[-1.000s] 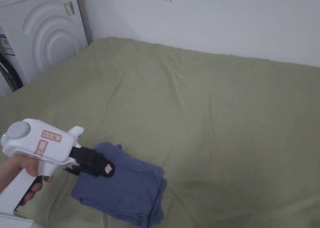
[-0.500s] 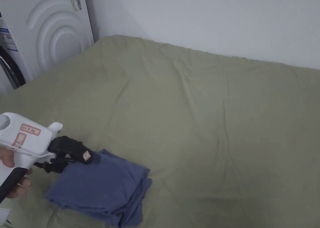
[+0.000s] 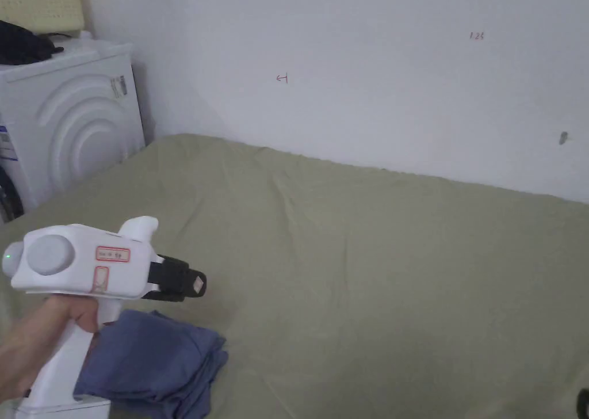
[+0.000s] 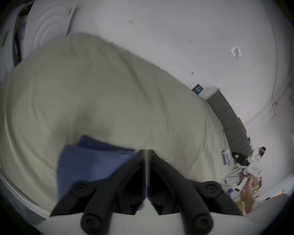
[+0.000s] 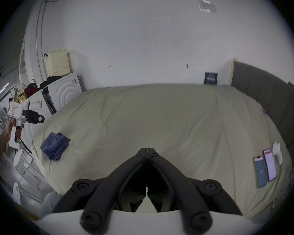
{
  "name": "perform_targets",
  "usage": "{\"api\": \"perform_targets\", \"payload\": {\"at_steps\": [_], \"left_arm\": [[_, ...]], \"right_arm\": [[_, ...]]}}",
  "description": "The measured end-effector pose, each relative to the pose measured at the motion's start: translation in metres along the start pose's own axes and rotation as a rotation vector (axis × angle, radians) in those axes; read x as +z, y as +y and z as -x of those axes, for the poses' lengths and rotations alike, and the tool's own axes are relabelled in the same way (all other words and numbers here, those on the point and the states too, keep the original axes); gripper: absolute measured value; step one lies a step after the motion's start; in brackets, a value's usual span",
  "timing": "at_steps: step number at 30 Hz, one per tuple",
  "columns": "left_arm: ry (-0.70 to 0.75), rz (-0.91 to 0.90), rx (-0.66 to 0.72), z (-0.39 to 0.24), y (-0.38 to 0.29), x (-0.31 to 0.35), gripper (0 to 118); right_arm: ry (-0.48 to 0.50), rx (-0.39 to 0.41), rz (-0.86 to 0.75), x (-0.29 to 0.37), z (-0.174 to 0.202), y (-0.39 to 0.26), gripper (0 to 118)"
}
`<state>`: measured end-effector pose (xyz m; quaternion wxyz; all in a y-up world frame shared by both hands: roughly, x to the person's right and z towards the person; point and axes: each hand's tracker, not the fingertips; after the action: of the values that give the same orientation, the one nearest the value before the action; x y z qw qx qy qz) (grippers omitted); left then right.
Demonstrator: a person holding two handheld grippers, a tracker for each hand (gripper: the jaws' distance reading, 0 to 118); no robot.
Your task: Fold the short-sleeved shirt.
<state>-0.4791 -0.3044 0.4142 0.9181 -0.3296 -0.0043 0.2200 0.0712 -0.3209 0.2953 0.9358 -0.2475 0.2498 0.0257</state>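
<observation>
The blue short-sleeved shirt (image 3: 152, 360) lies folded in a compact stack near the left front corner of the olive bed (image 3: 374, 276). It also shows as the blue folded shirt (image 4: 92, 164) under my left jaws and, farther off, the shirt (image 5: 55, 145). My left gripper (image 3: 198, 284) hovers above the shirt's far edge, clear of the cloth, jaws shut and empty; the left gripper (image 4: 146, 151) shows its tips together. The same left gripper (image 5: 40, 118) is raised in a hand. My right gripper (image 5: 147, 149) is shut over bare sheet, holding nothing.
A white washing machine (image 3: 69, 132) stands left of the bed, with a dark item and a cream crate on top. The white wall (image 3: 374, 69) runs behind. Two phones (image 5: 266, 167) lie near the bed's right side by a grey headboard (image 5: 268, 94).
My left gripper has lifted off the folded shirt and now hangs above it. The head camera tilted up, so the shirt sits lower in the picture.
</observation>
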Motion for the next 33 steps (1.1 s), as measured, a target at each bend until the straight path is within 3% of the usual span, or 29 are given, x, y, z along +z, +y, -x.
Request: {"api": "perform_targets", "payload": {"at_steps": [5,6,11,15,16,18,21,24,33], "left_arm": [[-0.047,-0.144,-0.057,-0.133,-0.029,-0.021,0],[0.041,-0.194,-0.097,-0.153,-0.034,-0.024,0],[0.206,-0.421,-0.267,-0.247,-0.073,-0.023,0],[0.214,-0.517,-0.237,-0.275,-0.095,-0.003,0],[0.229,-0.516,-0.303,-0.279,-0.097,0.001,0],[0.301,-0.564,-0.331,-0.29,-0.104,0.01,0],[0.246,-0.547,-0.312,-0.291,-0.104,0.016,0],[0.249,-0.565,-0.316,-0.292,-0.105,0.022,0],[0.295,-0.561,-0.359,-0.291,-0.102,0.024,0]], "right_arm": [[-0.055,0.051,-0.092,0.015,0.006,0.023,0],[-0.065,0.054,-0.107,0.018,0.008,0.027,0],[-0.109,0.073,-0.158,0.04,0.021,0.028,0],[-0.114,0.062,-0.192,0.066,0.025,0.017,0],[-0.119,0.071,-0.204,0.072,0.026,0.014,0],[-0.2,0.07,-0.217,0.084,0.031,0.012,0],[-0.13,0.03,-0.248,0.098,0.035,0.01,0],[-0.174,0.102,-0.263,0.107,0.041,0.013,0],[-0.168,0.069,-0.279,0.109,0.037,0.019,0]]}}
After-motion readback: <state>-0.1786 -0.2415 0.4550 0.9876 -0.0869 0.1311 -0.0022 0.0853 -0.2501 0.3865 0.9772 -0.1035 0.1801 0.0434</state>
